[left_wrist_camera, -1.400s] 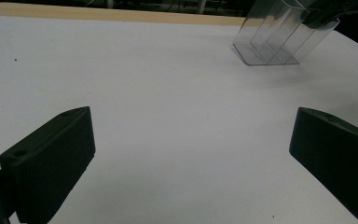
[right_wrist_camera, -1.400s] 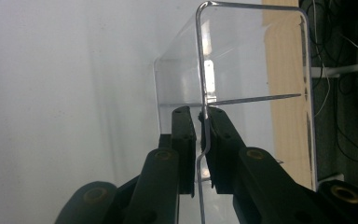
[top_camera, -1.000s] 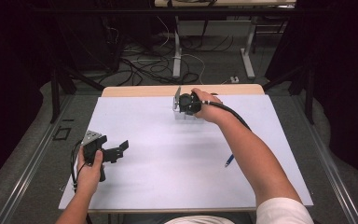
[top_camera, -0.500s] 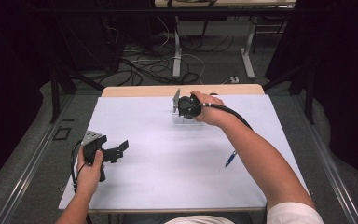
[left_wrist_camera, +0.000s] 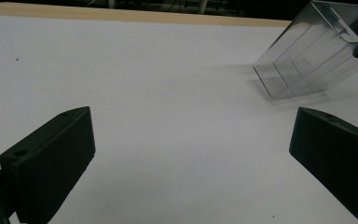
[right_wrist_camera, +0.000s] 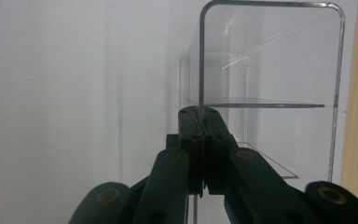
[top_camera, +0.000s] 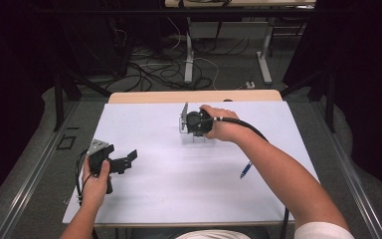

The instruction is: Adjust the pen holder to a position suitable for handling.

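The right claw (right_wrist_camera: pixel 204 116) is pinched tight on one thin wall of a clear plastic box (right_wrist_camera: pixel 270 93), its jaws meeting on either side of the wall's edge. In the high view this right claw (top_camera: pixel 185 119) holds the clear plastic box (top_camera: pixel 193 133) tilted, one lower edge touching the white tabletop (top_camera: pixel 179 174) near its far side. In the left gripper view the box (left_wrist_camera: pixel 314 51) leans with its inner dividers showing. The left claw (top_camera: pixel 129 158) stands wide, jaws far apart with nothing between them, well away from the box toward the near left of the tabletop. A blue pen (top_camera: pixel 245 170) lies flat, nearer the person than the box and to its right.
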Tool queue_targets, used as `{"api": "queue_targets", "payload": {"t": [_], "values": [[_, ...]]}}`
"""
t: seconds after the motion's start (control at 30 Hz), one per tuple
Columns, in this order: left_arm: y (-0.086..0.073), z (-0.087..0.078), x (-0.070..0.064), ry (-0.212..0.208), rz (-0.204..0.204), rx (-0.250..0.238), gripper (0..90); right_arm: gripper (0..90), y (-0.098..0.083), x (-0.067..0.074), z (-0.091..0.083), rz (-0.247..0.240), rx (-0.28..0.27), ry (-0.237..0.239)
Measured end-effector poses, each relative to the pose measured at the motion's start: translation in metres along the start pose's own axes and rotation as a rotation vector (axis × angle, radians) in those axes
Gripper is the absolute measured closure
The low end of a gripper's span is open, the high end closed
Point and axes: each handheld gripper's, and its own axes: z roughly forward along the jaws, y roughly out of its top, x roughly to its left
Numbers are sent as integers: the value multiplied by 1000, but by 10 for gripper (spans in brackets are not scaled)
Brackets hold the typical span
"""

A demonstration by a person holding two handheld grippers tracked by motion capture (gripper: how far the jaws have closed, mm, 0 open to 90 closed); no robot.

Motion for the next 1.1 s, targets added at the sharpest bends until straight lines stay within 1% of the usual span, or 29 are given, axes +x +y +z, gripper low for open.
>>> {"api": "queue_targets", "payload": {"t": [0.03, 0.1, 0.27, 0.37, 0.4, 0.47, 0.53, 0.63, 0.67, 0.7, 0.73, 0.9, 1.0, 1.03, 1.1], "values": [[0, 0, 0, 0, -1, 0, 0, 891, 1, 1, 1, -2, -7, 1], [0, 0, 0, 1, -3, -1, 0, 891, 2, 3, 1, -2, -3, 9], [0, 0, 0, 0, -1, 0, 0, 891, 3, 6, 1, 10, -8, 24], [0, 0, 0, 1, 0, 0, 0, 889, 2, 6, 1, 14, -6, 23], [0, 0, 0, 1, 0, 0, 0, 889, 2, 5, 2, -2, -1, 24], [0, 0, 0, 1, 0, 0, 0, 887, 1, 5, 3, 0, -1, 28], [0, 0, 0, 1, 0, 0, 0, 883, 1, 5, 3, 6, -3, 21], [0, 0, 0, 2, 2, -1, 0, 872, 1, 3, 4, 2, -8, 9], [0, 0, 0, 1, 4, 2, 0, 868, 0, 2, 4, 5, -8, 3], [0, 0, 0, 1, 4, 1, 0, 865, 0, 1, 5, 10, -20, 0], [0, 0, 0, 1, 3, -1, 0, 862, 0, 1, 4, 13, -13, -3], [0, 0, 0, 0, 1, 0, 0, 836, -1, 0, 5, 36, -14, -34], [0, 0, 0, 0, 1, 0, 0, 782, -2, 0, 5, 48, -23, -49], [0, 0, 0, 0, 1, 1, 0, 777, -3, 0, 5, 54, -33, -57], [0, 0, 0, 0, 5, -1, 0, 740, -5, 1, 4, 70, -45, -60]]}}
